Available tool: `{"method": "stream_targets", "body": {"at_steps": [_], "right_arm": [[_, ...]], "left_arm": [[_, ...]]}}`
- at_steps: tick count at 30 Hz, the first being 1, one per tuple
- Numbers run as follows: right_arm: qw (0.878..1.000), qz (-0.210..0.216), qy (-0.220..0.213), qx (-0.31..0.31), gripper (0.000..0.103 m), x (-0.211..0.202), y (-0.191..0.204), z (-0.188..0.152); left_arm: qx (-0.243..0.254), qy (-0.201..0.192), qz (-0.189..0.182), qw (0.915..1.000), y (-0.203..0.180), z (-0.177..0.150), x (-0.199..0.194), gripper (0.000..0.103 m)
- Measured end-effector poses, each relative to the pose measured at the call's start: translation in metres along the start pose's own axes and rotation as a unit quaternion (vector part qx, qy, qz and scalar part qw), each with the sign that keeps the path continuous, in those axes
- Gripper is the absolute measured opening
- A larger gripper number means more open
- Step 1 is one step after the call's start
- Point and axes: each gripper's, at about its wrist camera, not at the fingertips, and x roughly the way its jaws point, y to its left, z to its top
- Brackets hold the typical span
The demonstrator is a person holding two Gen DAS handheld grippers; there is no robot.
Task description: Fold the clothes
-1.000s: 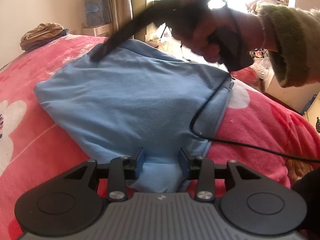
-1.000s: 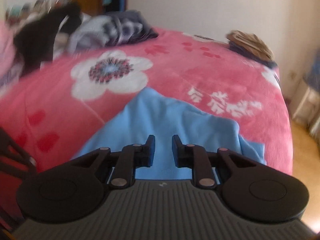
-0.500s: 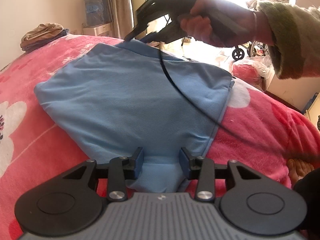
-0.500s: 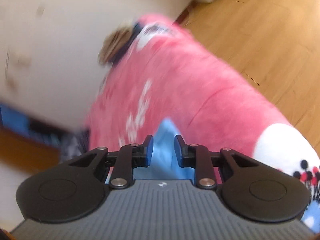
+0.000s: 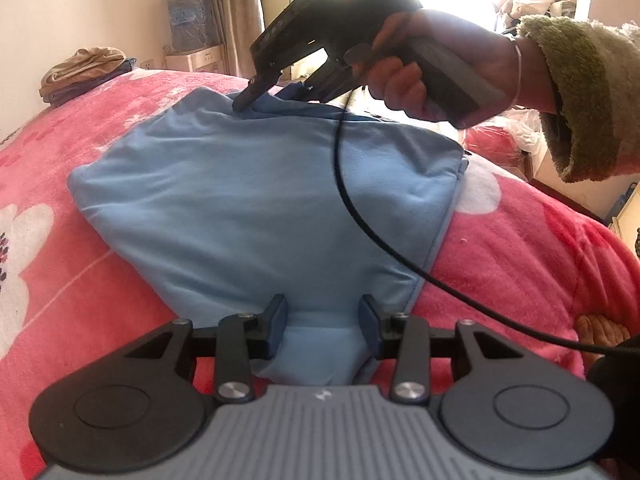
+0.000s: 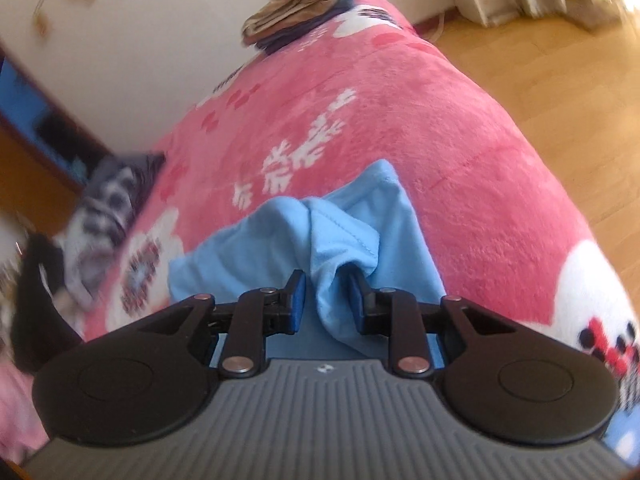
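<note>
Pink blanket [image 5: 520,240]: blue garment [image 5: 260,208] bunched between both tools' fingers.

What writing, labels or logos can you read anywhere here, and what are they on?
No text can be read.
Right gripper: a pale label on top of its body, washed out by window glare.
Water jug: a faint printed mark, too blurred.
Left gripper: a small white logo on its grey housing, a symbol only.
Pink blanket: white flower patterns, no words.

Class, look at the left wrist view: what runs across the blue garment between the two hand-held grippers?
A black cable crosses the blue garment between the left hand-held gripper and right hand-held gripper.
</note>
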Motion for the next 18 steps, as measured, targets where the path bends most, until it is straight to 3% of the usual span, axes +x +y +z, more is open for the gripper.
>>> {"method": "stream_targets", "body": {"at_steps": [4,8,10,11,14,18], "right_arm": [[0.987,0.057,0.005,0.15,0.024,0.005,-0.037,0.008],[0.944,0.113,0.01,0.31,0.024,0.018,-0.072,0.006],[0.923,0.135,0.019,0.361,0.026,0.025,-0.083,0.004],[0.92,0.137,0.024,0.367,0.026,0.028,-0.083,0.004],[0.925,0.129,0.025,0.355,0.026,0.031,-0.078,0.009],[0.965,0.103,-0.03,0.24,0.012,0.017,-0.047,0.016]], "left_arm": [[0.0,0.0,0.0,1.0,0.0,0.0,0.0,0.041],[0.0,0.0,0.001,1.0,0.0,0.0,0.0,0.041],[0.0,0.0,0.001,1.0,-0.001,0.0,0.0,0.042],[0.001,0.0,0.001,1.0,-0.001,0.0,0.0,0.042],[0.001,-0.001,0.001,1.0,0.0,0.0,-0.001,0.042],[0.001,-0.001,0.002,1.0,0.0,0.0,-0.001,0.042]]}}
